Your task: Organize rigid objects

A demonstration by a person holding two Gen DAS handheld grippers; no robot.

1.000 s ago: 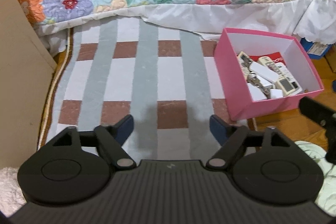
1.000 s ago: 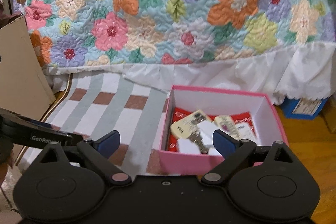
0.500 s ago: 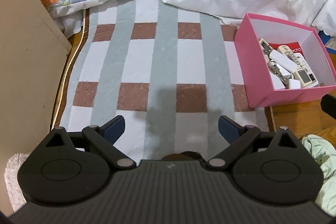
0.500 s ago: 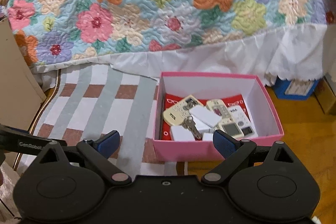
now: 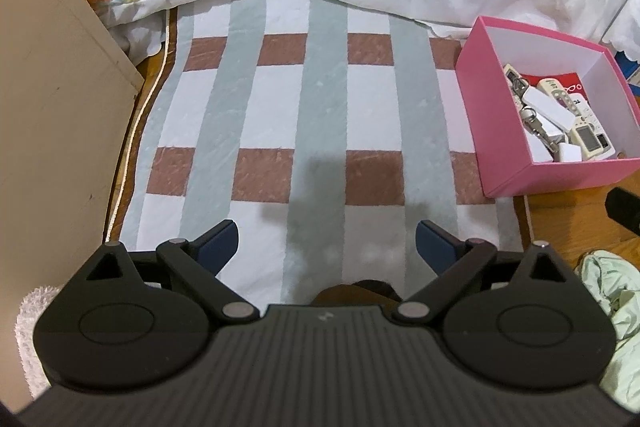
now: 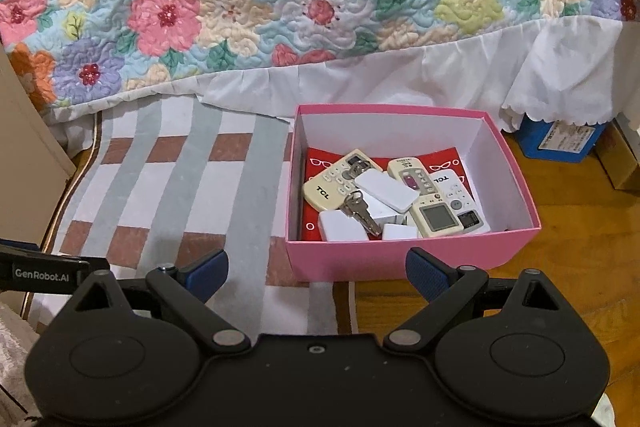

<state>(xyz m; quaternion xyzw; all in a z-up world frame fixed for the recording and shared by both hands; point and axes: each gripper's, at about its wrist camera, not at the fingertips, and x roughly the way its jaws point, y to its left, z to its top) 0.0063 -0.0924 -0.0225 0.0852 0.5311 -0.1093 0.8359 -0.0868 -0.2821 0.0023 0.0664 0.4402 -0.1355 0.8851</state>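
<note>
The pink box (image 6: 412, 251) of remotes (image 6: 334, 183) and keys (image 6: 360, 211) sits at the rug's (image 5: 320, 115) right edge, both spread hand-held grippers (image 5: 327, 247) (image 6: 317, 269) having drawn back empty, suggesting sorting's finished.

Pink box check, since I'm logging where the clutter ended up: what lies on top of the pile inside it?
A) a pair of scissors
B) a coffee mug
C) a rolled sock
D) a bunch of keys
D: the keys lie across the remotes inside the pink box.
</note>
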